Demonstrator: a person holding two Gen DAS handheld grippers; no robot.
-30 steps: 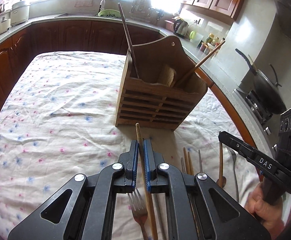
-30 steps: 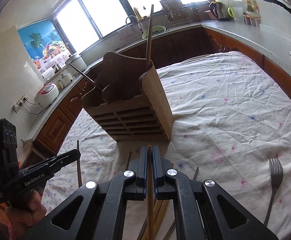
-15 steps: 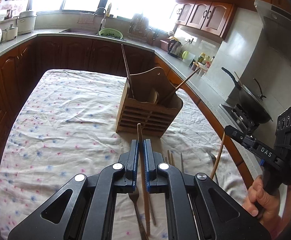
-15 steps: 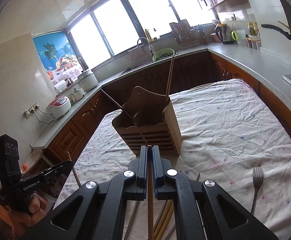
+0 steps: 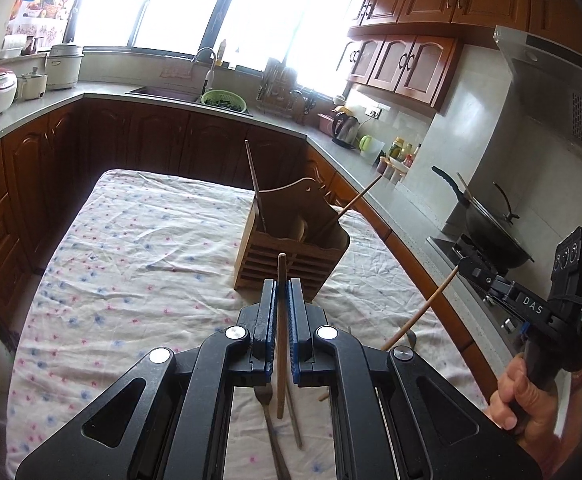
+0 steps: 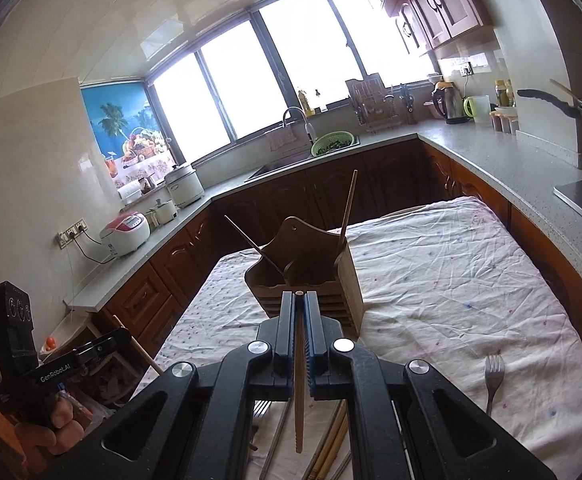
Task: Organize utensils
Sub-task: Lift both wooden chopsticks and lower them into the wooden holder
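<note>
Item: your left gripper (image 5: 282, 292) and right gripper (image 6: 299, 312), each clamped on one light wooden chopstick (image 5: 281, 320), now raised off the near pile; slatted wooden utensil holder (image 5: 291, 256) ahead awaits both.

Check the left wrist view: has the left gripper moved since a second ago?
Yes. The left gripper, shut on a wooden chopstick, has risen and drawn back: the wooden utensil holder now looks smaller and more of the kitchen shows.
</note>
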